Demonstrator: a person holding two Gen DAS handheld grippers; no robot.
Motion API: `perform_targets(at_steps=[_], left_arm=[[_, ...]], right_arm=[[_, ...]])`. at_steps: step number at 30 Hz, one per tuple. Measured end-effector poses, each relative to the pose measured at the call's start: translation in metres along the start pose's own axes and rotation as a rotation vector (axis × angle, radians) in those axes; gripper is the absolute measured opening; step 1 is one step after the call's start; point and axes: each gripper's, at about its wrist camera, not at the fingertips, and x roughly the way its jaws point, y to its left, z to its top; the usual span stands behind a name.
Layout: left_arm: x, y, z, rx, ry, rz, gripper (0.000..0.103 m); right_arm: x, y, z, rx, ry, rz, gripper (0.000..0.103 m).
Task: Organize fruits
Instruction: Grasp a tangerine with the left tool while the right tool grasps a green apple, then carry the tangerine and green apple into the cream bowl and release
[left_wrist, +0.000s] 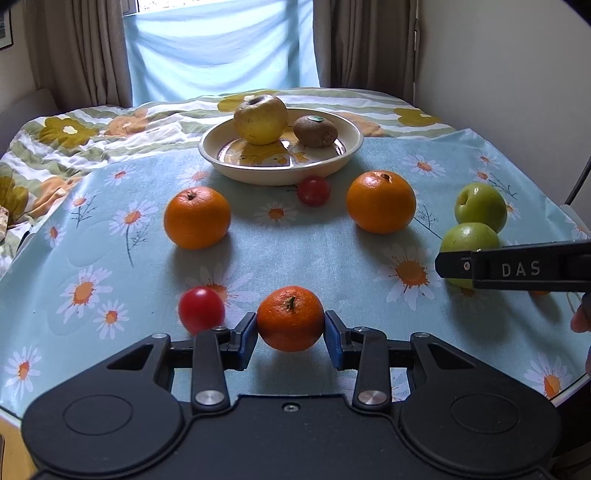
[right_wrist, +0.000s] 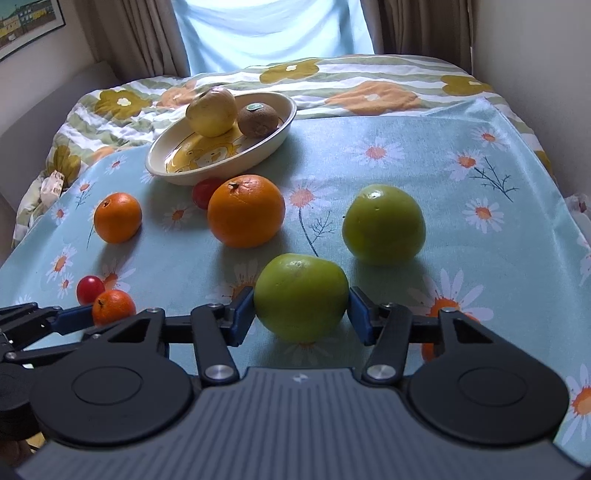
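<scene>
Gripping a mandarin (left_wrist: 290, 318), left tool (left_wrist: 290, 334) clamped; right tool (right_wrist: 301, 314) pads touching a green apple (right_wrist: 301, 297), jaws about it; desk (left_wrist: 295, 254).

The only writing I can read is "DAS", in pale capital letters on the black side of my right gripper (left_wrist: 517, 267), where it reaches in from the right edge of the left wrist view. The kiwi (left_wrist: 316, 131) in the dish (left_wrist: 221, 162) near the far edge of the cloth carries a small round greenish sticker on top, but nothing on it is legible to me from either view. A tiny light emblem sits on the grey ribbed body of my right gripper in its own view, too small to make out as letters.
</scene>
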Motion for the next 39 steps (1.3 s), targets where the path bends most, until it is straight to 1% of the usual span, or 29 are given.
perform_targets(at_steps=[10, 18, 24, 31, 35, 39], left_arm=[[-0.039, 0.006, 0.009, -0.056, -0.044, 0.038, 0.042], [-0.082, 0.015, 0.033, -0.122, -0.108, 0.078, 0.042], [-0.108, 0.026, 0.056, -0.142, -0.168, 0.104, 0.042], [-0.116, 0.046, 0.084, -0.148, -0.210, 0.118, 0.042], [-0.109, 0.062, 0.098, -0.150, -0.222, 0.109, 0.042], [-0.099, 0.078, 0.114, -0.132, -0.227, 0.088, 0.042]], right_arm=[[-0.025, 0.008, 0.008, -0.034, -0.023, 0.043, 0.069], [-0.061, 0.021, 0.034, -0.083, -0.072, 0.091, 0.069], [-0.085, 0.034, 0.057, -0.129, -0.119, 0.115, 0.069], [-0.097, 0.052, 0.080, -0.156, -0.152, 0.131, 0.069], [-0.095, 0.063, 0.093, -0.156, -0.168, 0.128, 0.069], [-0.089, 0.075, 0.105, -0.134, -0.182, 0.111, 0.069]])
